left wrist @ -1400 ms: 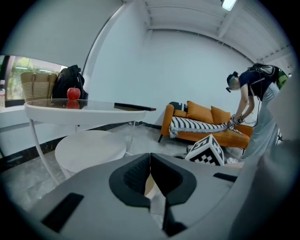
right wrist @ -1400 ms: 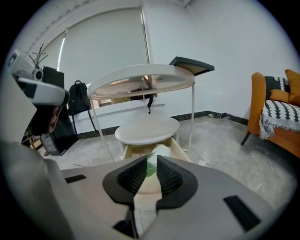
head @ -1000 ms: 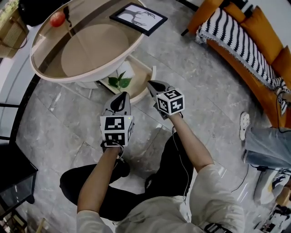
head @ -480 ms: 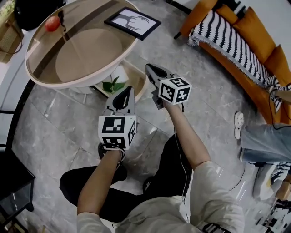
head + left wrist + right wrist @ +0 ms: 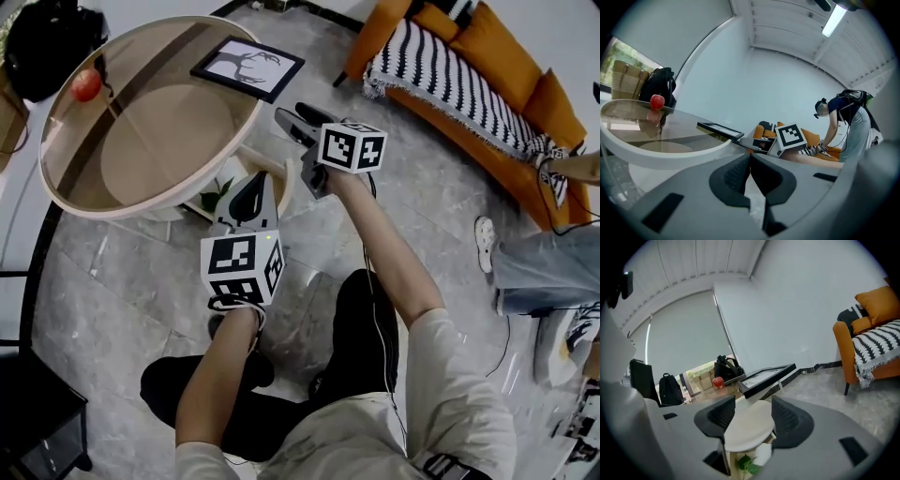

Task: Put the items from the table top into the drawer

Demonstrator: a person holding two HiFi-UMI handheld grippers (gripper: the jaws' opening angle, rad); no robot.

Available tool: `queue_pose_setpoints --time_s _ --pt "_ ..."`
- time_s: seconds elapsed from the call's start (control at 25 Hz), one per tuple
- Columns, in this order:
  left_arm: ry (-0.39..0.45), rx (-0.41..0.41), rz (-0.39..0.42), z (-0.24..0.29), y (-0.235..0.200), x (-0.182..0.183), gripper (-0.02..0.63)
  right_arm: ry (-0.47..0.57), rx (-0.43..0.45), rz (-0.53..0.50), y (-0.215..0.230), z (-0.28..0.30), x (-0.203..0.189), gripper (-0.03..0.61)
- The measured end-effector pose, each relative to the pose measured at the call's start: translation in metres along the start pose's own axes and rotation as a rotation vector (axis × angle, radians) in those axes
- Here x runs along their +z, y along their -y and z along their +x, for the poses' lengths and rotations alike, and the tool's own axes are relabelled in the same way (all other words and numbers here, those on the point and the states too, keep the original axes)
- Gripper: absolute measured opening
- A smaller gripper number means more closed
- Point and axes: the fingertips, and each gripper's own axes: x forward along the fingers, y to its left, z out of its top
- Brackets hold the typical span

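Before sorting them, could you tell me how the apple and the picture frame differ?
The apple is round and red; the frame is flat, rectangular and black-edged. In the head view the apple sits at the table's left edge, the frame at its upper right. Both rest on its top.

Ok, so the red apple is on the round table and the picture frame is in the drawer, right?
Not quite. The picture frame lies on the round table too, as the head view shows. The red apple is on that table, yes.
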Motion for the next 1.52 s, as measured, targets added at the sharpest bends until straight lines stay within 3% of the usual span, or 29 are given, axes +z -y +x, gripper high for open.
queue_pose_setpoints --time_s 0.36,0.68,0.84,1.28,1.52 --pt "0.052 -0.067 -0.042 0.033 -0.007 0.034 0.021 0.046 -0.029 0.205 0.033 0.032 0.039 0.247" --pt "0.041 -0.054 0.059 0.052 -0.020 0.035 0.021 0.022 -0.028 0.386 0.066 0.069 0.046 0.247" --pt "0.021 -0.054 0.024 0.059 -0.026 0.035 0.021 0.009 0.004 0.426 0.070 0.086 0.048 0.245" --pt "0.027 -0.066 -0.001 0.074 -0.030 0.043 0.021 0.071 0.035 0.517 0.059 0.079 0.056 0.158" --pt "0.025 -0.065 -0.014 0.072 -0.019 0.043 0.021 0.133 0.135 0.601 0.039 0.042 0.075 0.078"
